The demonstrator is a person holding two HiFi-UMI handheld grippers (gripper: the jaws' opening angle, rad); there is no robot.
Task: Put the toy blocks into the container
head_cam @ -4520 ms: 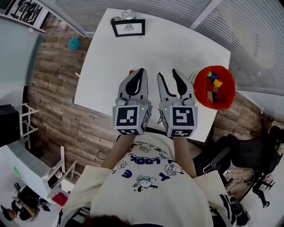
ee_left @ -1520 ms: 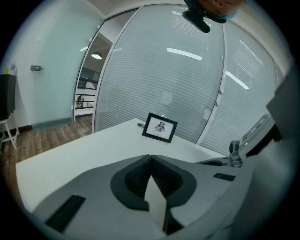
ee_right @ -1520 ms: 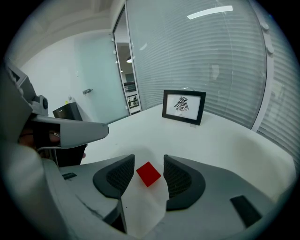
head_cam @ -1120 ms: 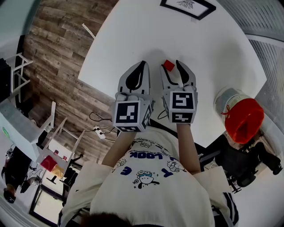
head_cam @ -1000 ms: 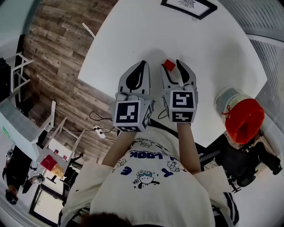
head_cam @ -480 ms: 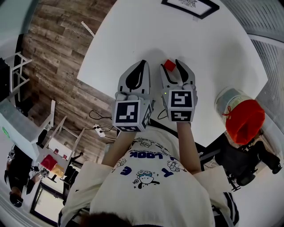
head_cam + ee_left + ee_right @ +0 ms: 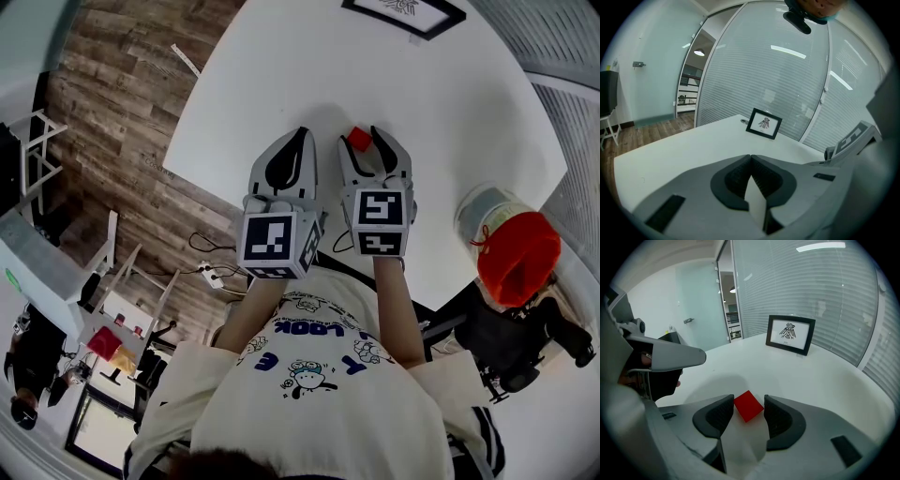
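Note:
A small red block (image 7: pixel 358 139) lies on the white table (image 7: pixel 450 103). My right gripper (image 7: pixel 361 137) is open and points down at it, one jaw on each side. In the right gripper view the red block (image 7: pixel 749 407) sits between the right gripper's (image 7: pixel 748 399) pads, its left corner close to the left pad and a gap showing on the right. My left gripper (image 7: pixel 302 132) hovers just to the left, shut and empty; in its own view the left gripper's (image 7: pixel 750 157) tips meet. The red container (image 7: pixel 517 255) stands at the table's right edge.
A black picture frame (image 7: pixel 403 11) stands at the far side of the table, also seen as the frame (image 7: pixel 790 333) ahead of the right gripper. The table's near edge runs right under both grippers, with wooden floor (image 7: pixel 112 141) to the left. A glass wall with blinds rises behind the table.
Since the oldest frame the right gripper has come to stand around the red block, and the container now lies further right and nearer. Over the last second nothing has visibly moved.

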